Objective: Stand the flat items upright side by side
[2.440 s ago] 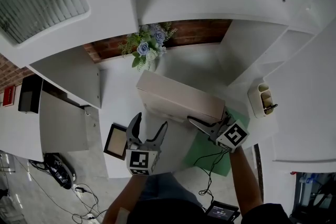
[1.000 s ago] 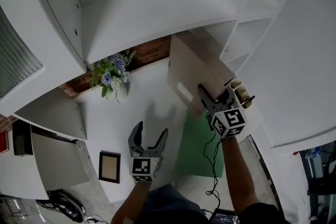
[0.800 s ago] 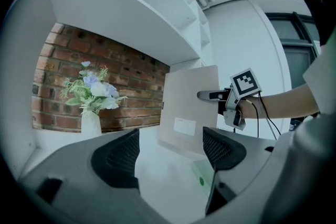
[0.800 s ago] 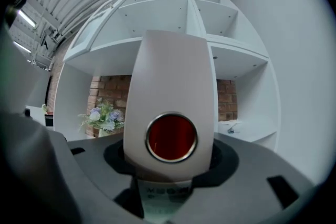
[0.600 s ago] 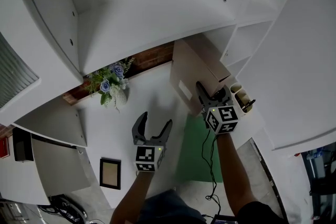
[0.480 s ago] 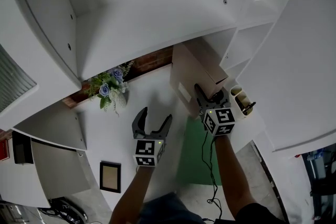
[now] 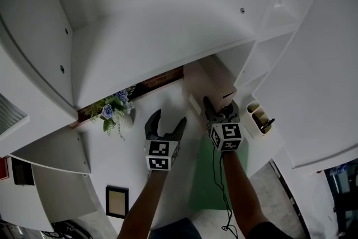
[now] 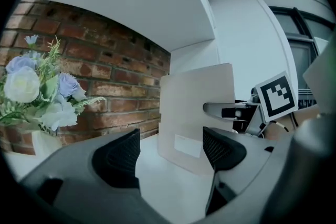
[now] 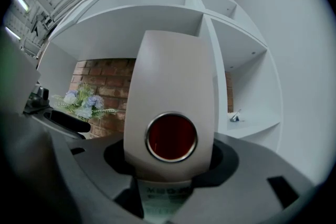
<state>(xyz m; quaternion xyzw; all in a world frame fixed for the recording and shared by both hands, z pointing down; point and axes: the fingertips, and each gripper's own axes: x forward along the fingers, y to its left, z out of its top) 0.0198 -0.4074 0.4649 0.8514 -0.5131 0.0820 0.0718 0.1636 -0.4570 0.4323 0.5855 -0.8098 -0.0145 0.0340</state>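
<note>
Flat box (image 7: 215,82) stands upright at the far right of the bench (image 7: 162,95), its near edge clamped in the right gripper (image 7: 217,112). It looks like stiff, light, smooth card, best pinched along an edge. The left gripper (image 7: 168,125) has its jaws apart and holds nothing.

Pale blue flowers (image 7: 113,113) stand against the brick wall (image 8: 89,55); a white pen holder (image 7: 258,118) (two compartments) sits on the tabletop (image 7: 112,165).
</note>
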